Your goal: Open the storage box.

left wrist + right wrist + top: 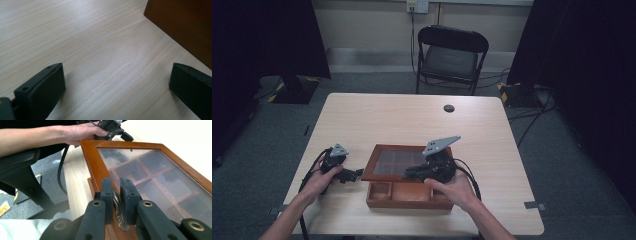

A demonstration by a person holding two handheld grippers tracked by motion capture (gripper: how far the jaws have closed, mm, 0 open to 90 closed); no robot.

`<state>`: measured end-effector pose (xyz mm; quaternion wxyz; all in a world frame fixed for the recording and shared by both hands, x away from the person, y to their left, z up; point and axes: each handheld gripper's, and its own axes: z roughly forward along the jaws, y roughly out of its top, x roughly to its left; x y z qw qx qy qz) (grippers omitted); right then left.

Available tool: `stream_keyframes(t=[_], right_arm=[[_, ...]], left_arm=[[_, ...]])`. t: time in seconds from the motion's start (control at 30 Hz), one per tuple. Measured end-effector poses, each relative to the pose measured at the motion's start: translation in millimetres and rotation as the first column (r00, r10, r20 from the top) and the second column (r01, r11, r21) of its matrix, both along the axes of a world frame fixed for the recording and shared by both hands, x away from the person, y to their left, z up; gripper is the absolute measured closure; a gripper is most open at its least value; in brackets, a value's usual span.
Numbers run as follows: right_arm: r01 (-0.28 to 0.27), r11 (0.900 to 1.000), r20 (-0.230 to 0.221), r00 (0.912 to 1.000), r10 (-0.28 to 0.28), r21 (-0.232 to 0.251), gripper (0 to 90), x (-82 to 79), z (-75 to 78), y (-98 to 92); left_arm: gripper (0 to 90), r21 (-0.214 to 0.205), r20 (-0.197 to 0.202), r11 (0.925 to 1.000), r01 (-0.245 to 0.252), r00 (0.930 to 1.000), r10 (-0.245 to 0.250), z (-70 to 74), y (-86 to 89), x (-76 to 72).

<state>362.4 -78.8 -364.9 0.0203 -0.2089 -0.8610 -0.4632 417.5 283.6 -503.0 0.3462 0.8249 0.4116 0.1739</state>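
r claw (117,195) clamps lid handle (117,203)

Looks like a lab or recording room set up for data capture. Pale wood-grain table (412,120) on grey carpet (362,82). Black curtains (262,35) hung at both sides, well beyond the grippers. Folding chair (451,57) past the table's far edge, under a wall socket (417,6). Cables (532,112) trailing over the floor far right. Taped marks (534,205) at the near table corners.

Pale wood table (412,120), black folding chair (451,59) behind, grey carpet (362,82), dark curtains (267,37)
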Motion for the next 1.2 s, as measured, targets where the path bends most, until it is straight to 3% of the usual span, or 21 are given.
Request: stream_keyframes(t=[1.2], right_arm=[[0.038, 0.9990, 0.007, 0.9992, -0.038, 0.023, 81.8, 9.9, 18.1, -1.0]], left_arm=[[0.0, 0.000, 0.000, 1.0000, 0.000, 1.0000, 0.000, 0.0, 0.0, 0.0]])
